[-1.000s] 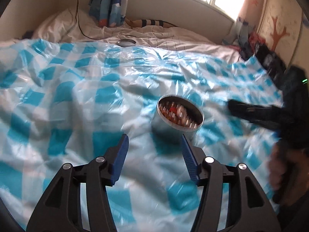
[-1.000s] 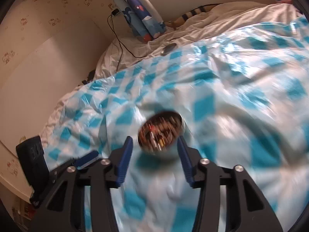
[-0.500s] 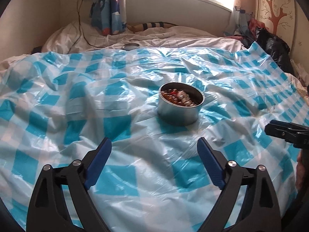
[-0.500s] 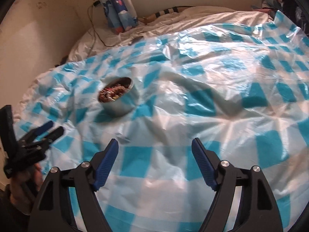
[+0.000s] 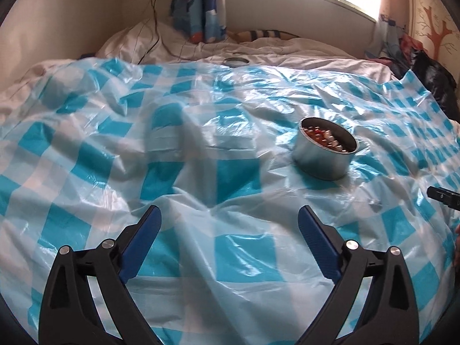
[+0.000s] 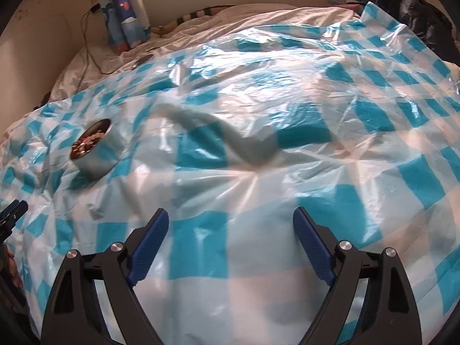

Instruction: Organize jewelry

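Blue-white checked plastic sheet [image 5: 218,155] covers the bed, crinkled. Tin [image 5: 326,152] sits upright on the sheet, lid off, packed with small red and silver jewelry bits; lid [image 5: 236,61] lies far behind the tin, at the sheet's back edge. Left gripper [image 5: 230,224] is near the tin, down-left of it, jaws just opened wide, nothing between them. Right gripper [image 6: 228,224] is well off to the tin's right, jaws also just opened wide, only sheet between them.
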The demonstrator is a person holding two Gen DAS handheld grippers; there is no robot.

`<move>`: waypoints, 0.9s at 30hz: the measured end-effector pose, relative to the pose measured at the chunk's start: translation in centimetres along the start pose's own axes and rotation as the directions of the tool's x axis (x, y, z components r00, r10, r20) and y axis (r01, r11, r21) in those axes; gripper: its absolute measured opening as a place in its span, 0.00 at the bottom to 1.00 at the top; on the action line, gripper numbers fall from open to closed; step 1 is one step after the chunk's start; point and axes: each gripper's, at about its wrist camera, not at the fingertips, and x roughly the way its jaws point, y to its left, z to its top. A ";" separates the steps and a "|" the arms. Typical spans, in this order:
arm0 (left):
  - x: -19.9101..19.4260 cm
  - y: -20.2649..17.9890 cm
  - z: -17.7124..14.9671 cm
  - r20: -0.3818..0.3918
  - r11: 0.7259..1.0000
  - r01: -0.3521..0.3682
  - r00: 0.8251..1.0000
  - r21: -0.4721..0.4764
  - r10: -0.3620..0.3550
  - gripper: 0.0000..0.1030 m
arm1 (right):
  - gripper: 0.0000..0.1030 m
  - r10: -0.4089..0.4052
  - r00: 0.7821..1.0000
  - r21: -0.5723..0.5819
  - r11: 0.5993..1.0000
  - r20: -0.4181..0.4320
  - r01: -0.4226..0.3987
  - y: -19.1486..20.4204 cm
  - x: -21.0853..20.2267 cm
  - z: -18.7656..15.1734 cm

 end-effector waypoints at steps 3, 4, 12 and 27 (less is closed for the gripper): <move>0.6 0.7 0.1 -0.005 1.000 -0.016 1.000 0.000 0.016 0.89 | 0.87 -0.030 0.999 0.010 1.000 0.013 0.029 -0.9 0.0 0.5; 0.8 1.0 0.0 -0.008 1.000 -0.022 1.000 0.000 0.022 0.90 | 0.87 -0.053 0.998 0.006 0.999 0.018 0.052 -1.3 0.1 0.9; 2.0 3.5 -0.3 -0.051 0.998 -0.034 0.998 -0.060 0.031 0.90 | 0.91 -0.057 0.998 0.051 0.997 -0.027 0.059 -3.1 1.7 1.5; -1.4 2.8 0.9 0.090 0.981 0.115 0.991 -0.158 -0.101 0.93 | 0.91 0.138 0.988 -0.098 0.986 0.068 -0.131 4.4 -2.8 1.2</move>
